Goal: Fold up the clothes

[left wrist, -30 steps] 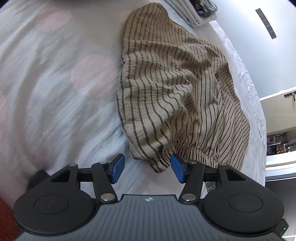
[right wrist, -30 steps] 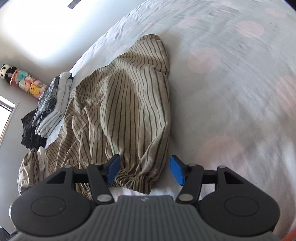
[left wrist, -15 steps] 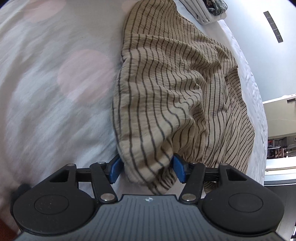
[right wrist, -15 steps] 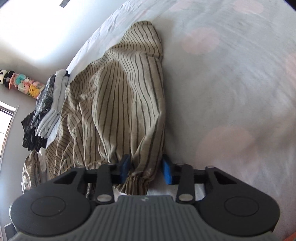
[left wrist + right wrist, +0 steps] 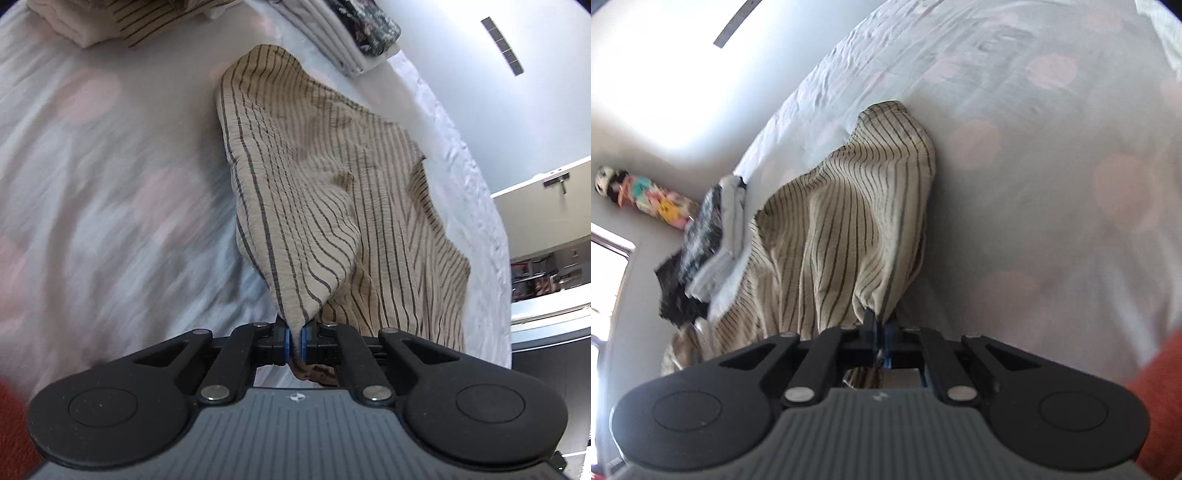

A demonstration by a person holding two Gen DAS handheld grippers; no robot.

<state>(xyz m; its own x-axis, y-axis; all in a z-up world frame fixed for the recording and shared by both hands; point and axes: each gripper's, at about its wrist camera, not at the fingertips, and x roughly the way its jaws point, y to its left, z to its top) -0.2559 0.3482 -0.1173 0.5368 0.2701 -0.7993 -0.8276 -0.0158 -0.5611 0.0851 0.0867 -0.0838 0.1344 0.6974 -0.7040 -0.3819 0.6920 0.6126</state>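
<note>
A beige garment with thin dark stripes (image 5: 325, 192) lies crumpled on a white bedspread with pale pink dots (image 5: 110, 184). My left gripper (image 5: 294, 343) is shut on the garment's gathered near edge, and the cloth rises in a taut peak from its blue pads. In the right wrist view the same striped garment (image 5: 849, 229) stretches away from my right gripper (image 5: 881, 341), which is shut on another gathered corner of it. Both held corners are lifted off the bed.
Folded clothes (image 5: 122, 22) sit at the far end of the bed, with a white and dark floral stack (image 5: 354, 33) beside them. The right wrist view shows a dark and white pile (image 5: 705, 251) left of the garment and colourful toys (image 5: 639, 192) by the wall.
Both grippers closed on gathered edges of the striped garment that lay between their open jaws, then rose, pulling the cloth up into taut peaks.
</note>
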